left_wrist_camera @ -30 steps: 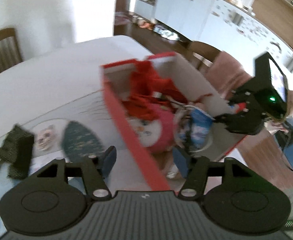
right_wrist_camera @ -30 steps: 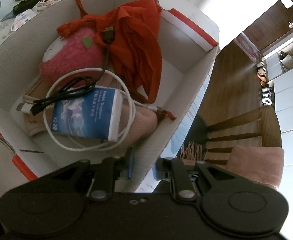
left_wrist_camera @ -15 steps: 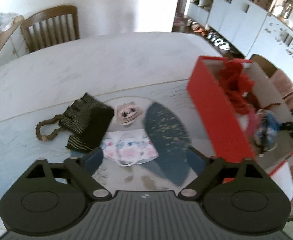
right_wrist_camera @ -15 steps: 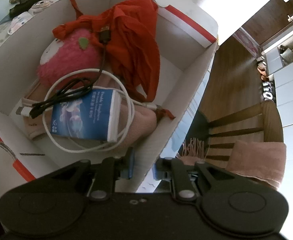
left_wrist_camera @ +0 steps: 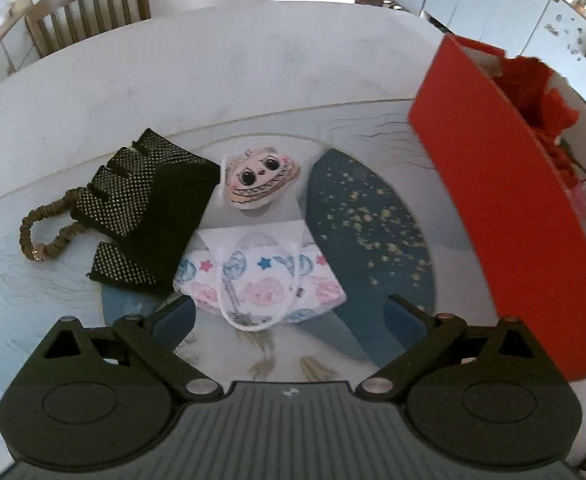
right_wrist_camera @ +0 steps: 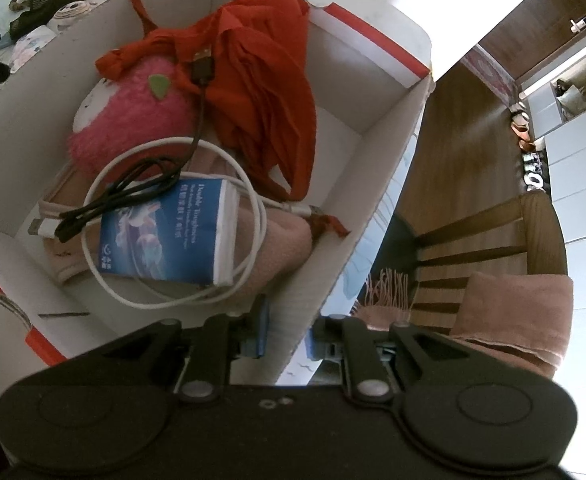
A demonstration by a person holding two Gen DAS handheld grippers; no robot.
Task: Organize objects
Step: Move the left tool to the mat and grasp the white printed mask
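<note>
On counter beside red box [left_wrist_camera: 505, 200]: printed face mask [left_wrist_camera: 261, 280], light, limp; best pinched at folded middle, ear loops may snag. Left hand-held gripper [left_wrist_camera: 291, 314] above it, jaws just opened wide, nothing between. Black glove [left_wrist_camera: 149, 216] touching mask. Right hand-held gripper [right_wrist_camera: 287, 334] clamped on box wall.

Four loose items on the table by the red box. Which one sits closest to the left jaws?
The star-printed face mask, lying directly ahead of the open left gripper. The black glove, monster-face mask and hair tie lie farther off.
</note>
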